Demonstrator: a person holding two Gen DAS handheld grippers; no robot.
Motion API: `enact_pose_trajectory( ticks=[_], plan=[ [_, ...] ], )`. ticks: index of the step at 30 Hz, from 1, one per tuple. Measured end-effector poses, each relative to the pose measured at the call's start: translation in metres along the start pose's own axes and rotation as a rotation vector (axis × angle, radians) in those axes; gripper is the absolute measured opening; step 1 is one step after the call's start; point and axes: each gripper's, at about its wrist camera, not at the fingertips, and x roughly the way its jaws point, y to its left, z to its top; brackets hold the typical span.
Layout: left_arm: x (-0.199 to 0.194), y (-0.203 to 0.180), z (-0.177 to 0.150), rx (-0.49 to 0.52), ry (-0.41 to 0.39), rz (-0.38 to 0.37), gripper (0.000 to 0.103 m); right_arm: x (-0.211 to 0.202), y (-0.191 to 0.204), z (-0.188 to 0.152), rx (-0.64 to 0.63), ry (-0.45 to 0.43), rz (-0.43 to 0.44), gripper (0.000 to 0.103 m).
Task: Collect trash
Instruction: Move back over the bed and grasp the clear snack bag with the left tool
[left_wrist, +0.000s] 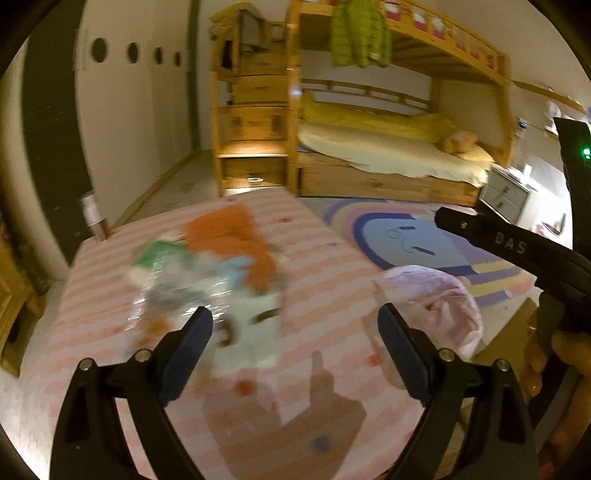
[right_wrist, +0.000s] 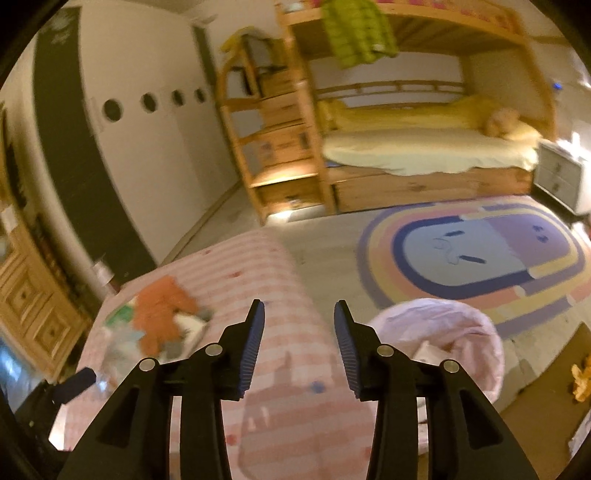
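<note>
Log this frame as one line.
left claw: open, empty | right claw: open, empty | trash pile: on striped bed | pink bag: beside bed

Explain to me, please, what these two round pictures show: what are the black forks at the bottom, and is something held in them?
Each black fork is a hand-held grasping tool with a camera looking along its two fingers. One picture is from the left tool, the other from the right tool. A person's hand holds the right one. Both tools are open and hold nothing. Below them is a pink striped bedcover with a blurred pile of wrappers and orange cloth. Beside it is a pale pink bag, apparently for the trash.
</note>
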Motion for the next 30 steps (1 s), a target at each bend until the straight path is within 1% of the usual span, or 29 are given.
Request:
enact_pose_trajectory(
  ticks=[5, 8, 12, 15, 18, 23, 25, 30],
  plan=[
    [-0.016, 0.054, -0.012, -0.092, 0.0, 0.083, 0.088, 0.006, 0.046, -0.008, -0.094, 0.023, 0.072, 0.044],
    [-0.021, 0.077, -0.02, -0.129, 0.008, 0.119, 0.088, 0.011, 0.073, -0.013, -0.136, 0.036, 0.108, 0.047],
    [-0.019, 0.097, -0.029, -0.144, 0.05, 0.158, 0.089, 0.015, 0.091, -0.017, -0.176, 0.046, 0.126, 0.054],
    [-0.012, 0.103, -0.034, -0.119, 0.084, 0.183, 0.089, 0.021, 0.097, -0.019, -0.187, 0.063, 0.121, 0.055],
    [-0.005, 0.103, -0.037, -0.103, 0.11, 0.183, 0.089, 0.025, 0.095, -0.018, -0.174, 0.079, 0.113, 0.055],
    [0.008, 0.087, -0.04, -0.042, 0.153, 0.174, 0.09, 0.028, 0.088, -0.017, -0.15, 0.092, 0.102, 0.055],
    [0.015, 0.081, -0.04, -0.018, 0.169, 0.187, 0.094, 0.028, 0.085, -0.017, -0.145, 0.093, 0.099, 0.057],
    [0.028, 0.076, -0.039, -0.015, 0.204, 0.204, 0.096, 0.027, 0.075, -0.016, -0.131, 0.096, 0.09, 0.06]
  ],
)
